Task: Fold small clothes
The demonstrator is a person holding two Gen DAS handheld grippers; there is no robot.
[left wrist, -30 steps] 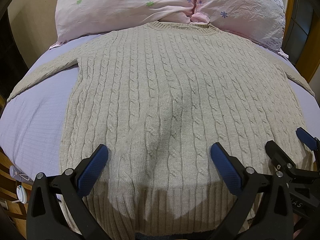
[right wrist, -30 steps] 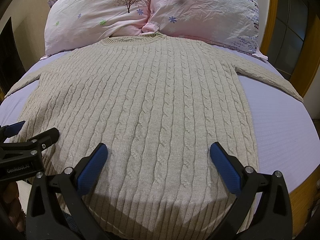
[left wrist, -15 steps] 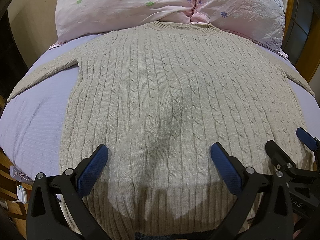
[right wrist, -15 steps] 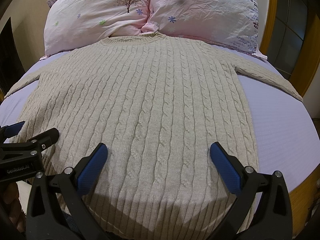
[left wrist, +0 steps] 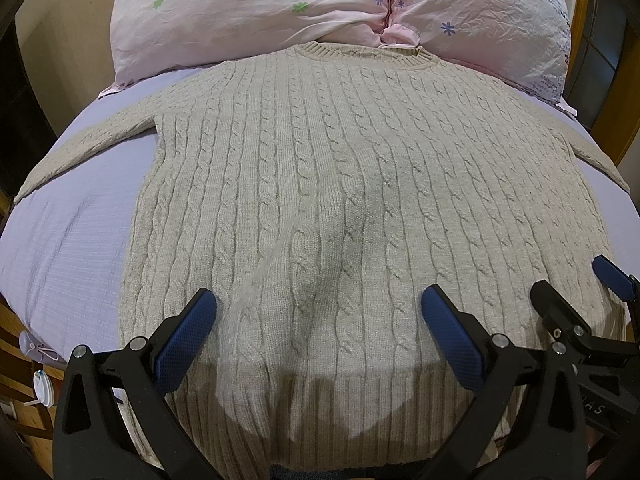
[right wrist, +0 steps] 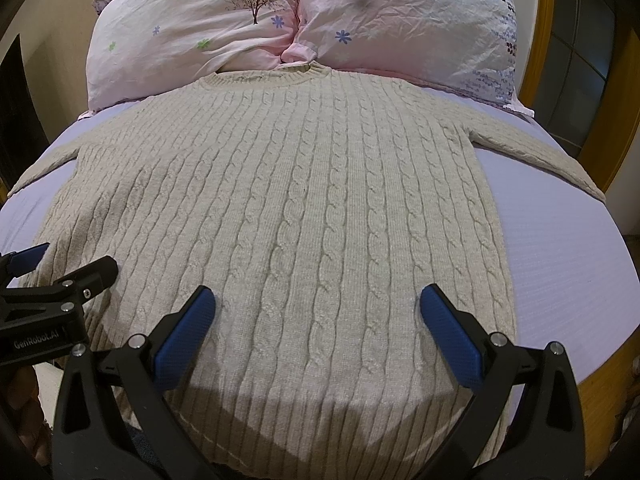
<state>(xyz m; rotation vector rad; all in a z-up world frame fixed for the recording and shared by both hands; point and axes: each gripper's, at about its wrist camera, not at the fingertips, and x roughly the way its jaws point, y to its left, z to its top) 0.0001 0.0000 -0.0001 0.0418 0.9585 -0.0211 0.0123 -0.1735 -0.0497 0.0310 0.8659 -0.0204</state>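
A beige cable-knit sweater [left wrist: 360, 184] lies flat and face up on the bed, collar toward the pillows, both sleeves spread out to the sides; it also shows in the right wrist view [right wrist: 304, 208]. My left gripper [left wrist: 318, 308] is open and empty, hovering over the sweater's lower left part near the ribbed hem. My right gripper [right wrist: 316, 304] is open and empty over the lower right part. The right gripper's tips show at the right edge of the left wrist view [left wrist: 576, 288]. The left gripper shows at the left edge of the right wrist view [right wrist: 64, 268].
The sweater lies on a lavender bedsheet [left wrist: 72, 248], with bare sheet on the right too [right wrist: 560, 272]. Two pink floral pillows [left wrist: 248, 12] [right wrist: 408, 20] lie beyond the collar. A wooden bed frame [right wrist: 540, 32] runs along the right. Small items [left wrist: 40, 376] sit beyond the bed's left edge.
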